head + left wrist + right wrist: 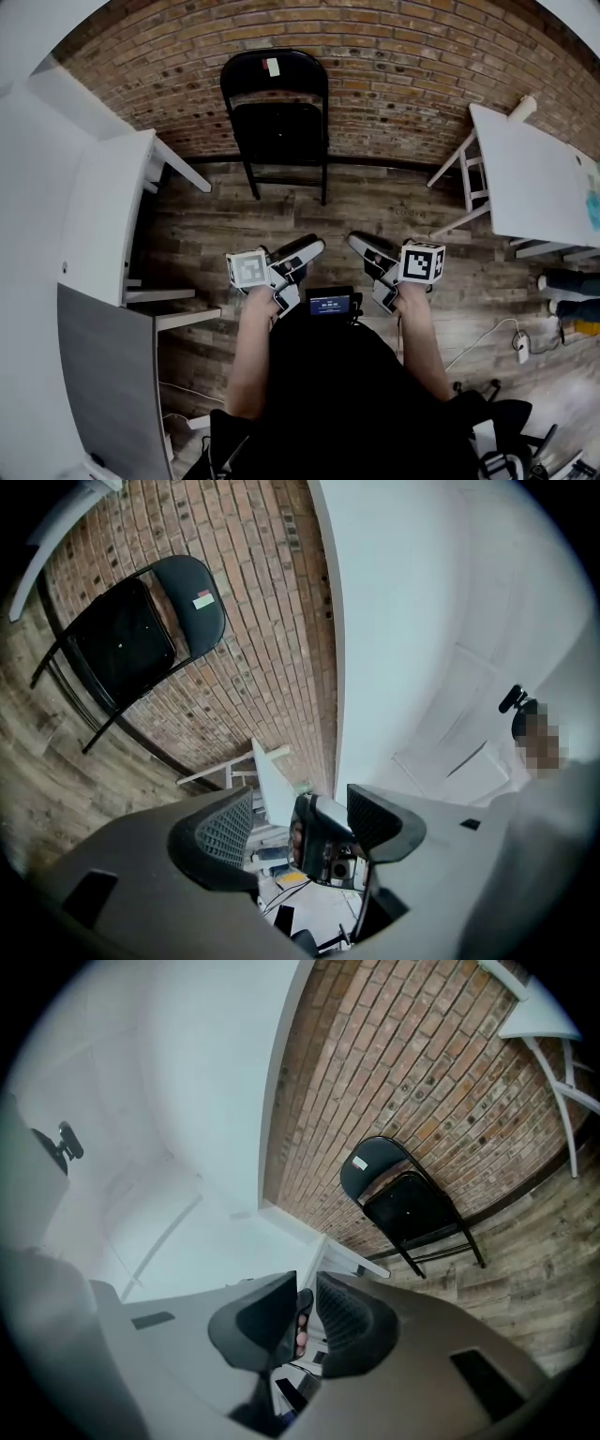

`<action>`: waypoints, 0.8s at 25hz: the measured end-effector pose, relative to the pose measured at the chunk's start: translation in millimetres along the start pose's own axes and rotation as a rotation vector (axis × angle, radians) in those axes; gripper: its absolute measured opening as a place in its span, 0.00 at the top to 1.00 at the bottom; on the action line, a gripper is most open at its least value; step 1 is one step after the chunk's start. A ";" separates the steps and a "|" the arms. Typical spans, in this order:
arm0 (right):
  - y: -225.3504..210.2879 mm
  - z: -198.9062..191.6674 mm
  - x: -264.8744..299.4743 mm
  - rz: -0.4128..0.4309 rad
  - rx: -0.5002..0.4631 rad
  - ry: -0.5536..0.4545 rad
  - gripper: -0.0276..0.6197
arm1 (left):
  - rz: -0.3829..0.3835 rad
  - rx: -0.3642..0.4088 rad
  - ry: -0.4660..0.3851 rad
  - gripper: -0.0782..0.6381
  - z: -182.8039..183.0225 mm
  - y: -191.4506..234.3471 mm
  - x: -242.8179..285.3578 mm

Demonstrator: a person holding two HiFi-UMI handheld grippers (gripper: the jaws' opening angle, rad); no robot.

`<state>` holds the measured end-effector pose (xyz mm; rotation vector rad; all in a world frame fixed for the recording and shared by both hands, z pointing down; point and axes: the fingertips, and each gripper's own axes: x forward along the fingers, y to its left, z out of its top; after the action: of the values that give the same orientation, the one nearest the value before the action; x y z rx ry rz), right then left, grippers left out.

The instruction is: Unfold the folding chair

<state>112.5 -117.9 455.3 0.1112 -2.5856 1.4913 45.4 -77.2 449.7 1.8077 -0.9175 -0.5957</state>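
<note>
Left gripper (305, 258) we hold wide open and empty, right gripper (364, 248) shut on nothing; the folding chair (278, 122) stands folded against the brick wall (422, 75), well ahead. Reaching with 1 gripper shut, we could topple it.

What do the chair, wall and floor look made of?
Chair: thin black tube frame, likely painted metal; seat and back slightly glossy, perhaps vinyl.
Wall: reddish brick with pale mortar lines, matte.
Floor: grey-brown planks with grain; wood or wood-look laminate, can't tell.
</note>
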 end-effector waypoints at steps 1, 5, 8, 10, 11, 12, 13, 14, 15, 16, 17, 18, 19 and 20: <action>-1.9 3.7 1.8 0.000 0.003 -0.001 0.88 | -0.004 0.000 -0.001 0.42 4.1 7.1 2.8; -14.5 23.3 12.2 -0.017 0.016 -0.015 0.88 | -0.005 -0.019 0.006 0.42 25.0 31.1 11.5; -27.4 33.4 22.2 -0.051 0.017 -0.019 0.88 | -0.008 -0.044 0.019 0.42 45.8 42.5 18.3; -28.0 47.7 36.7 -0.071 0.011 -0.022 0.88 | -0.025 -0.058 0.027 0.42 63.9 47.4 24.9; -28.9 57.0 44.5 -0.084 0.006 -0.024 0.88 | -0.042 -0.063 0.030 0.42 75.0 48.8 29.3; -30.4 67.3 52.0 -0.099 0.000 -0.025 0.88 | -0.065 -0.065 0.033 0.42 87.7 49.4 34.5; -31.6 78.8 59.8 -0.114 -0.008 -0.028 0.88 | -0.090 -0.063 0.037 0.42 101.2 49.8 40.0; -32.7 90.9 67.8 -0.127 -0.015 -0.033 0.88 | -0.106 -0.059 0.042 0.42 114.3 51.3 44.6; -33.9 102.5 76.1 -0.136 -0.020 -0.039 0.88 | -0.113 -0.059 0.048 0.42 126.6 54.1 47.7; -34.6 113.1 85.2 -0.138 -0.022 -0.045 0.88 | -0.116 -0.065 0.051 0.42 138.2 57.6 49.0; -33.6 122.5 96.4 -0.127 -0.022 -0.049 0.88 | -0.121 -0.085 0.050 0.42 149.3 61.0 48.3; -29.7 130.6 109.8 -0.100 -0.020 -0.052 0.88 | -0.133 -0.110 0.043 0.42 160.0 63.2 45.7; -24.0 137.2 122.9 -0.067 -0.019 -0.054 0.88 | -0.153 -0.122 0.035 0.42 170.1 63.7 42.7; -19.5 142.9 132.2 -0.045 -0.018 -0.056 0.88 | -0.176 -0.114 0.030 0.42 178.9 63.3 41.2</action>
<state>-28.8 -249.5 424.1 0.2100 -2.6208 1.4696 -82.5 -222.8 437.4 1.8004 -0.6950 -0.7151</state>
